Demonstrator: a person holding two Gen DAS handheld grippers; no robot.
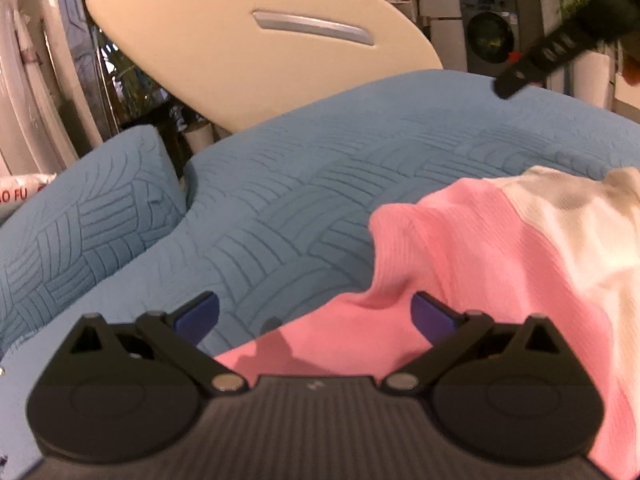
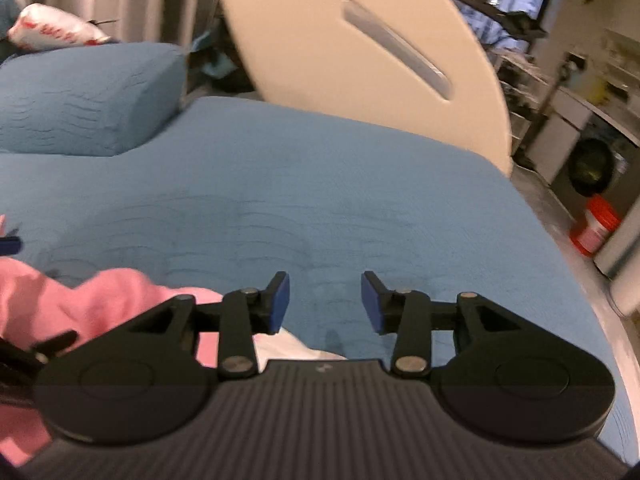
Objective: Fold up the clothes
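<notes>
**One garment on the bed, no fold yet to be seen**

One pink and white ribbed garment [image 1: 500,248] lies rumpled on the blue quilted bedspread [image 1: 300,184], bunched toward the near edge of the bed, with its white part farther from the left gripper than its pink part. Its edges curl and hump rather than lying flat, and no squared fold or neat stack shows in either view, so the folding looks to be at its beginning or between steps.

The left gripper [image 1: 316,316] hangs just over the pink edge of the cloth, its blue pads [image 1: 200,316] spread wide with nothing between them. The right gripper [image 2: 325,302] is likewise released, its jaws parted over bare bedspread, with the garment's pink and white cloth [image 2: 100,300] just beside and below its left finger.

What seems left is nearly everything: spreading the garment flat, taking hold of an edge or corners, and laying it over itself. A blue pillow [image 1: 80,208] sits at the far left of the bed beside the cream board [image 1: 240,40], well apart from the cloth.
</notes>
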